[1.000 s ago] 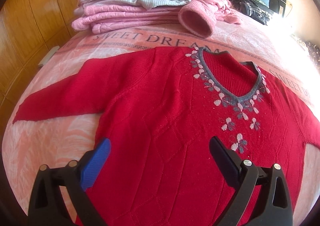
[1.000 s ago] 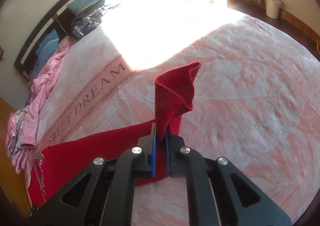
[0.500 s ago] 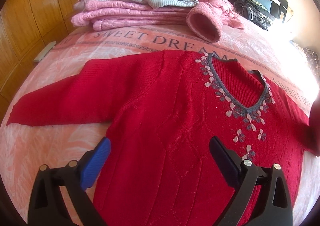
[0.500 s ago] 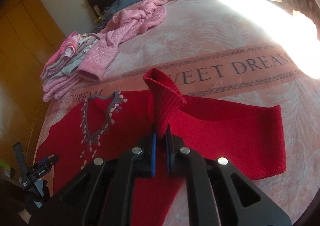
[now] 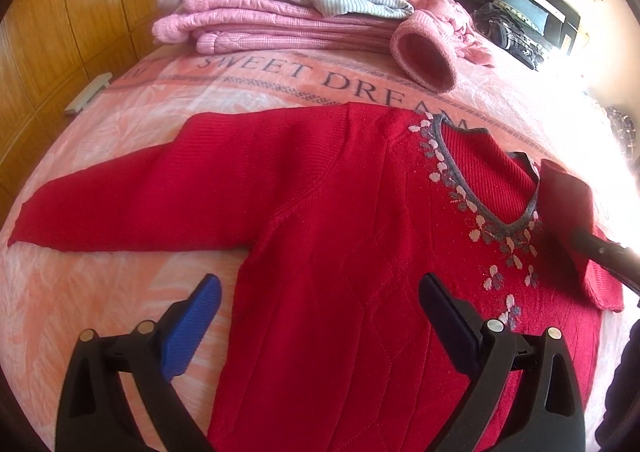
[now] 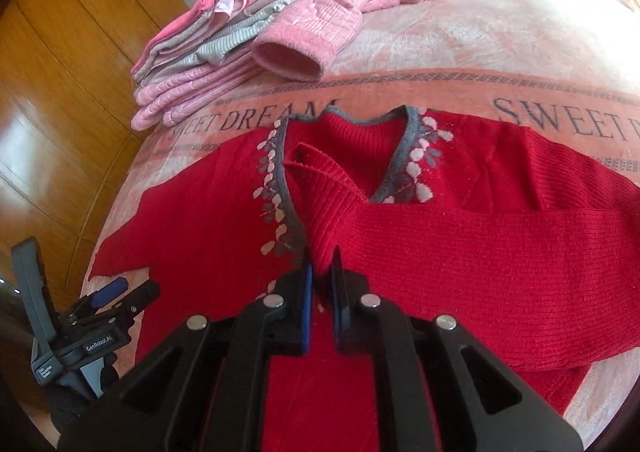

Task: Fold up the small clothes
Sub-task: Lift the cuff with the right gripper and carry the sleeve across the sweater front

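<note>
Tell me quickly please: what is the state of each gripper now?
Left gripper: open, holding nothing, above the red sweater.
Right gripper: closed on the sweater's sleeve cuff, folded across the chest.

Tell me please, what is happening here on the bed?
A person is folding a red sweater spread on a pink blanket. The right gripper pinches the cuff of one sleeve and has it laid across the chest, near the collar. The left gripper hangs open above the sweater's lower part. The other sleeve lies out flat. A stack of folded pink clothes sits behind.
</note>
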Motion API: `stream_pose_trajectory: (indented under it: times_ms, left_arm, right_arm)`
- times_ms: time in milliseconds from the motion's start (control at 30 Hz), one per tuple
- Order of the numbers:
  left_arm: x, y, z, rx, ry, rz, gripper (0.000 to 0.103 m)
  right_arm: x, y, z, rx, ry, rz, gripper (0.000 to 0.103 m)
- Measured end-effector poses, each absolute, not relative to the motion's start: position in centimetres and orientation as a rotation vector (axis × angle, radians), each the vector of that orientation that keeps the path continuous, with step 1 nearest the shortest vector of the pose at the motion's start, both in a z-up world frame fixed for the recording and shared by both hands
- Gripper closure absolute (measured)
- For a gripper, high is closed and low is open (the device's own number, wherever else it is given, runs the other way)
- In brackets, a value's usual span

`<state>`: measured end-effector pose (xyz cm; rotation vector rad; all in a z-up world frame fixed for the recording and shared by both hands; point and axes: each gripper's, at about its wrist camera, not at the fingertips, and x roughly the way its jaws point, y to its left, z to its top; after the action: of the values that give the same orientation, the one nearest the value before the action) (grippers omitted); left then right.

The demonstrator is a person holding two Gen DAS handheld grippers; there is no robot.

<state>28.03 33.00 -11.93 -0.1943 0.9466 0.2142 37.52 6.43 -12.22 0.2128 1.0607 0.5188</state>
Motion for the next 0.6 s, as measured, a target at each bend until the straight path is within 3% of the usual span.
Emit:
stream_pose_trajectory:
  times_ms: [333, 533, 600]
  left_arm:
    - [28.4, 31.8, -11.8, -0.185, 0.947, 0.185, 0.004]
    - [28.9, 29.7, -11.6, -0.189, 0.953, 0.136, 0.004]
    - [29.2, 28.9, -11.7, -0.196, 0.962, 0.114, 0.004]
  right_arm:
    - [37.9, 7.6, -15.5, 0.217, 1.131, 0.496, 0.096]
    - [37.2, 7.7, -15.0, 0.234, 1.129, 0.58, 0.082]
    - [36.7, 6.9, -14.6, 0.278, 1.143, 0.633, 0.073]
